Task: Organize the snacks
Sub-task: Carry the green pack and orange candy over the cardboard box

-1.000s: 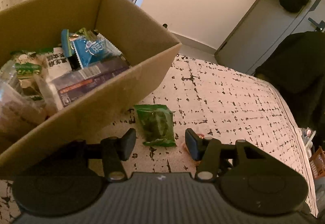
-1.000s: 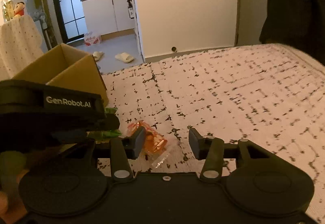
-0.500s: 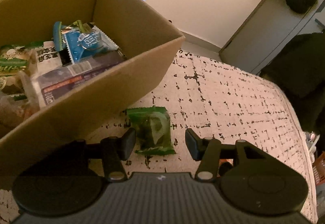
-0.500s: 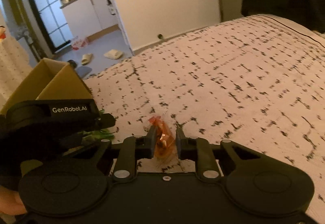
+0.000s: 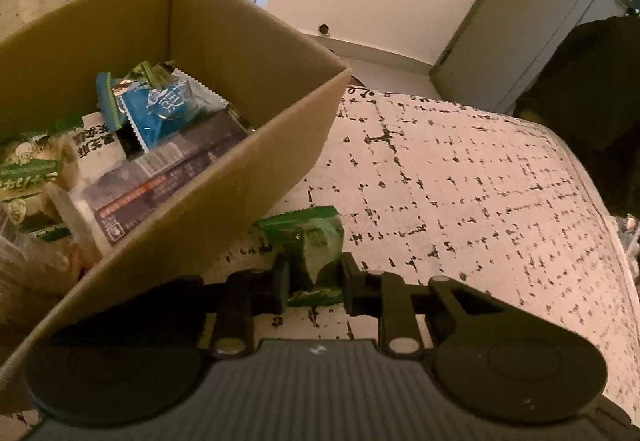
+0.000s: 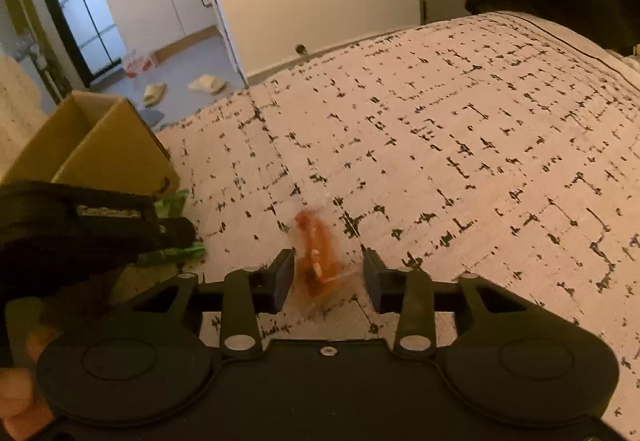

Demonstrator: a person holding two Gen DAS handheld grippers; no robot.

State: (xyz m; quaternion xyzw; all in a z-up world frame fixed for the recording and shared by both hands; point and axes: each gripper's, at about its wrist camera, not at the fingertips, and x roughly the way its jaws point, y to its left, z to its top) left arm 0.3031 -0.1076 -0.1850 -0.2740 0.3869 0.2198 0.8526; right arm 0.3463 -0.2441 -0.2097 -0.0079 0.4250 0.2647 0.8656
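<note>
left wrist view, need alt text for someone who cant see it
The left gripper pinches a green snack packet on a speckled bedspread, right beside an open cardboard box already holding other snacks.

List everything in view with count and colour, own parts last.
cardboard box: 1, brown, on the cover, left in both views
boxed snack packets: several, blue, green, white and dark, inside the box
green packet: 1, green, on the cover beside the box
orange packet: 1, orange in clear wrap, on the cover
cover: 1, pale with black marks, under it all
slippers: 2, pale, on the floor beyond
left tool: 1, black, jaws just closing, pinching the green packet
right tool: 1, black, jaws just eased open, orange packet between them, unclamped
</note>
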